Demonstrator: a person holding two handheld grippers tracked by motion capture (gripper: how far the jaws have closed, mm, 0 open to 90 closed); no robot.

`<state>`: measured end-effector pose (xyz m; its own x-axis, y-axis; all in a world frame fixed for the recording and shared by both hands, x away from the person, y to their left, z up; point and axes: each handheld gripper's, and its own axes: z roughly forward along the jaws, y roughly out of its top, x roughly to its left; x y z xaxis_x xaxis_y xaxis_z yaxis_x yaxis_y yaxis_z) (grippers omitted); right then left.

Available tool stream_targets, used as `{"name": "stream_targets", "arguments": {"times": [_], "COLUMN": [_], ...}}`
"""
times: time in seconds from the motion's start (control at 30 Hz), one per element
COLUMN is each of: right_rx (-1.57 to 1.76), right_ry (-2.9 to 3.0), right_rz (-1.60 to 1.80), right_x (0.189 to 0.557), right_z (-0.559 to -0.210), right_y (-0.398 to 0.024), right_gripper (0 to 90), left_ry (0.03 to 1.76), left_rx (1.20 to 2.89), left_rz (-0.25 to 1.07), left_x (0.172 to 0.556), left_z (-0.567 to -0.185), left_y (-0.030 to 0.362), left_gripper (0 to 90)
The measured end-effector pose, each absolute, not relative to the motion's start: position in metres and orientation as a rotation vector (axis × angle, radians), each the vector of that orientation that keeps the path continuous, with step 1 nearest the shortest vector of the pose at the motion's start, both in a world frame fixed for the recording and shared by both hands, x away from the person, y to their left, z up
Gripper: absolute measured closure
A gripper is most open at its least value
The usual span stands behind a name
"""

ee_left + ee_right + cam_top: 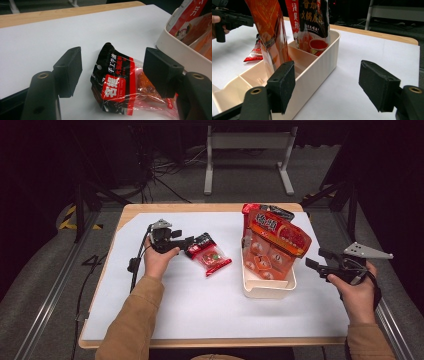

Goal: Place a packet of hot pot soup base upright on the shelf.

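Observation:
A small red, black and clear snack packet (209, 255) (117, 82) lies flat on the white table sheet. My left gripper (189, 241) (112, 72) is open, its jaws low on either side of the packet's black end, not closed on it. A cream divided bin (267, 287) (317, 67) stands right of centre, holding a large orange snack bag (275, 245) (270, 30) and a red-and-black bag (312, 22) upright. My right gripper (315, 261) (327, 80) hovers open just right of the bin with nothing between its jaws.
The white sheet (200, 310) covers a wooden table (210, 342) with open room in front and at the left. A grey metal frame (247, 142) stands on the floor behind the table. Cables lie on the floor at the back left.

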<state>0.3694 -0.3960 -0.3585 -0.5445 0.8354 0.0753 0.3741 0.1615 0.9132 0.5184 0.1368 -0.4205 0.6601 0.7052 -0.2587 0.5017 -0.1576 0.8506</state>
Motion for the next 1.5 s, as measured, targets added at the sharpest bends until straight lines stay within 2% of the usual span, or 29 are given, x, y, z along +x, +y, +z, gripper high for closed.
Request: {"name": "stream_targets", "arguments": {"times": [0.43, 0.73, 0.93, 1.03, 1.1, 1.2, 1.23, 1.37, 1.5], "right_rx": [1.15, 1.149, 1.152, 1.151, 1.15, 1.151, 1.152, 1.153, 1.157], "right_ry": [2.0, 2.009, 2.01, 2.012, 2.015, 2.016, 2.017, 2.016, 2.015], "right_rz": [1.364, 1.362, 1.365, 1.365, 1.364, 1.363, 1.365, 1.367, 1.374], "right_x": [0.37, 0.371, 0.372, 0.372, 0.372, 0.372, 0.372, 0.372, 0.373], "right_z": [-0.361, -0.363, -0.364, -0.364, -0.364, -0.364, -0.364, -0.365, -0.366], "right_y": [-0.395, -0.394, -0.393, -0.393, -0.393, -0.393, -0.393, -0.393, -0.393], "right_gripper": [29.1, 28.7, 28.5, 28.4, 28.4, 28.3, 28.4, 28.3, 28.3], "left_ry": [1.041, 1.129, 1.123, 1.109, 1.091, 1.085, 1.083, 1.061, 1.06], "left_rx": [1.897, 1.943, 1.957, 1.963, 1.969, 1.98, 1.982, 2.004, 2.004], "left_rz": [0.203, 0.13, 0.103, 0.1, 0.092, 0.111, 0.121, 0.15, 0.16], "left_x": [0.529, 0.534, 0.534, 0.533, 0.533, 0.532, 0.531, 0.53, 0.529], "left_z": [-0.438, -0.449, -0.451, -0.451, -0.452, -0.452, -0.451, -0.45, -0.451], "left_y": [0.125, 0.124, 0.125, 0.123, 0.121, 0.119, 0.118, 0.118, 0.115], "left_gripper": [33.7, 34.5, 36.2, 40.2, 47.2, 50.1, 56.6, 70.3, 76.3]}}
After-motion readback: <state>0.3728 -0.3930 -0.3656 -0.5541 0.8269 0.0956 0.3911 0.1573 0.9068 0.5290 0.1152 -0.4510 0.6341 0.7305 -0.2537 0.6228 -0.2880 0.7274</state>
